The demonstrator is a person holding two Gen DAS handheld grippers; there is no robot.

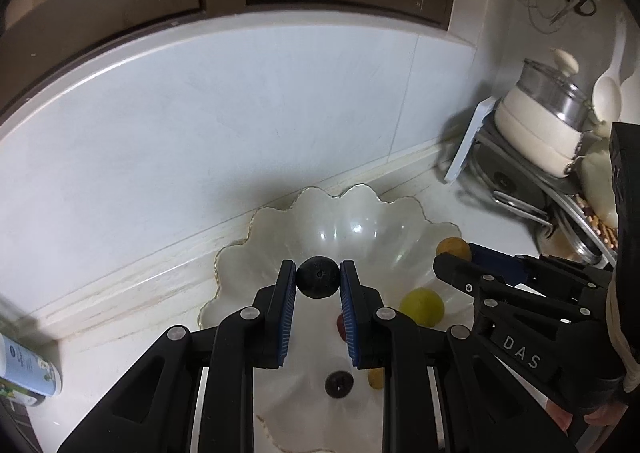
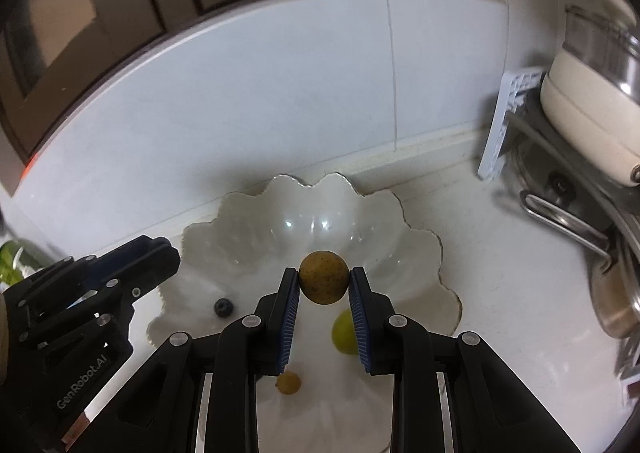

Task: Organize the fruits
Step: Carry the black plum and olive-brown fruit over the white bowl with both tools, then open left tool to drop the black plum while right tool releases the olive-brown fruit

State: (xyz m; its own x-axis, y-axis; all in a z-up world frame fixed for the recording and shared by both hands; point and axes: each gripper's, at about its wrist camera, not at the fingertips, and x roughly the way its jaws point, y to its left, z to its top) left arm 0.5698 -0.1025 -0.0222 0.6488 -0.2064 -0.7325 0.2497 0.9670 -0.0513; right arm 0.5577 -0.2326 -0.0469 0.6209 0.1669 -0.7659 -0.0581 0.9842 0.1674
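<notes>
Left wrist only: left tool [image 1: 318, 277] clamped on blueberry [image 1: 318, 277]; right tool [image 2: 324, 281] gripping longan [image 2: 324, 281].

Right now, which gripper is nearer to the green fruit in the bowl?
Right. The right gripper, holding a brown fruit, hangs just above the green fruit. The left gripper, holding a blueberry, is over the bowl's other side.
</notes>
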